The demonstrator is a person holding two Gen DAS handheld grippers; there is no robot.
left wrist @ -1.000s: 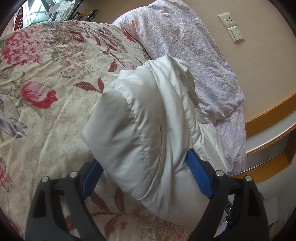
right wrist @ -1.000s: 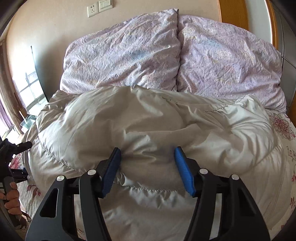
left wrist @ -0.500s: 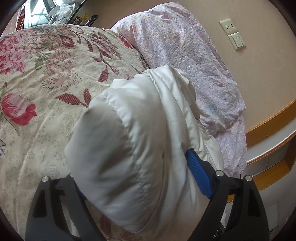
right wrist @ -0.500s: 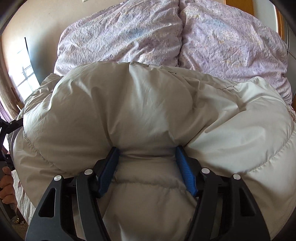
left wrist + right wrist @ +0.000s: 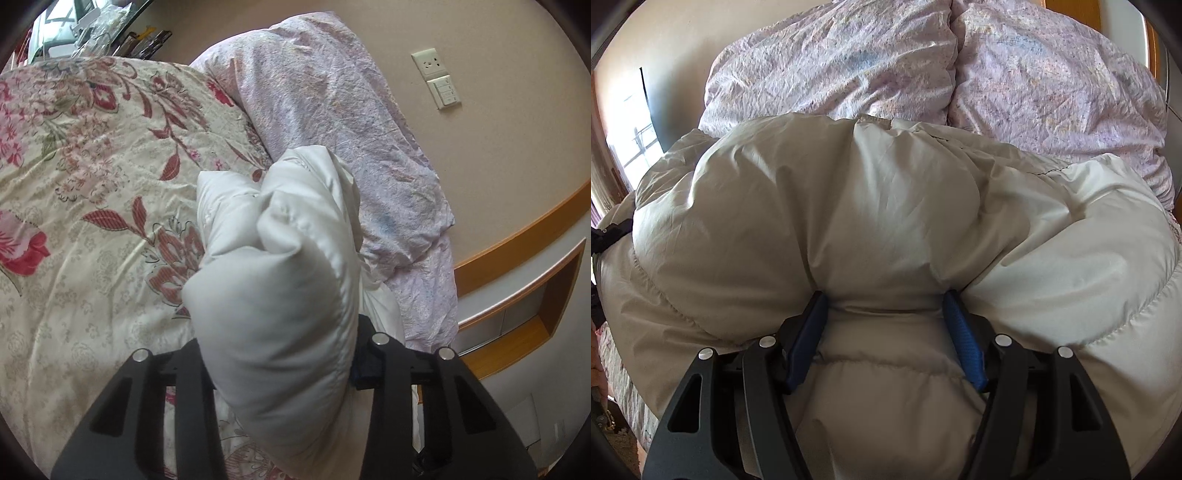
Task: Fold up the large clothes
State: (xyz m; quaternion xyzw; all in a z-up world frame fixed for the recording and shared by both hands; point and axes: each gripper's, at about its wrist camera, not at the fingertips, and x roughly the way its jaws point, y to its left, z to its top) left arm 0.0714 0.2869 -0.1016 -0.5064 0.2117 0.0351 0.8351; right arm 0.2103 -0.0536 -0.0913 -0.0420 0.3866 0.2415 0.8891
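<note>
Midway through the fold, by the look of it: puffy white jacket (image 5: 886, 206) bunched and lifted over the bed (image 5: 92, 229) near the pillows (image 5: 923, 62), pinched by left gripper (image 5: 280, 354) and right gripper (image 5: 886, 317); laying flat and smoothing left.

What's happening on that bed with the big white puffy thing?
A person is folding a white puffy jacket on a floral bedspread. Each hand works a gripping tool: the left tool and the right tool are both clamped on bunched jacket padding, holding it up in front of the lilac pillows.
</note>
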